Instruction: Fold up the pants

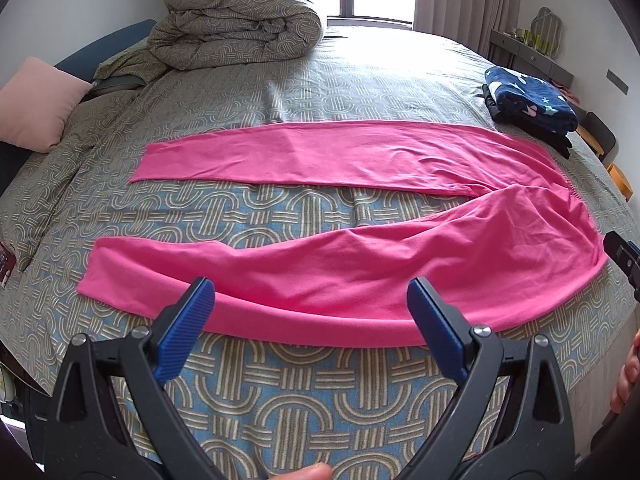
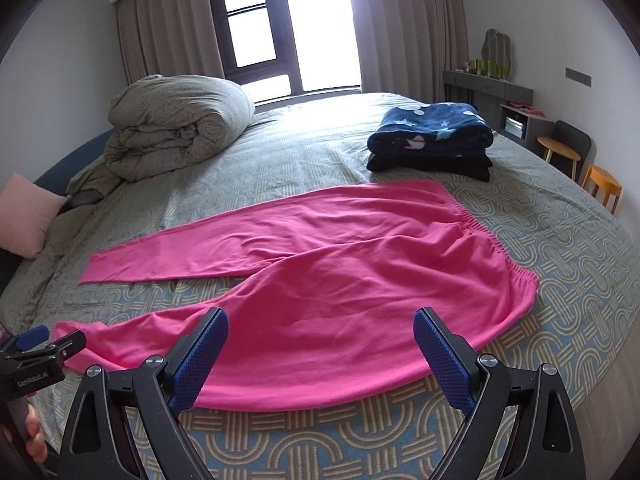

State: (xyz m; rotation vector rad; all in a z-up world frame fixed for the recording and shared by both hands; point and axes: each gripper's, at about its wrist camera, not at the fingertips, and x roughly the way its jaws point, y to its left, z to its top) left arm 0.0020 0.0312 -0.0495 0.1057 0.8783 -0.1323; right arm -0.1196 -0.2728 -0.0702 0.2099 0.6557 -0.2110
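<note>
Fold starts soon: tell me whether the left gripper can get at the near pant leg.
Probably yes: the left gripper is open just before the near pant leg, with only bare bedspread between.

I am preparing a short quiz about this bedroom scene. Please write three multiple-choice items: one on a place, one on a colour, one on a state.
1. Where does the folded navy blanket lie?
A. on a black folded garment
B. on the rolled duvet
C. on the floor

2. What colour are the pants?
A. grey
B. pink
C. navy

3. How are the pants now?
A. folded in half
B. spread out, legs apart
C. lifted by a tool

Answers:
1 A, a black folded garment shows beneath it.
2 B, the cloth is bright pink.
3 B, bed cover shows between the legs; left tool and right tool are open, holding nothing.
</note>
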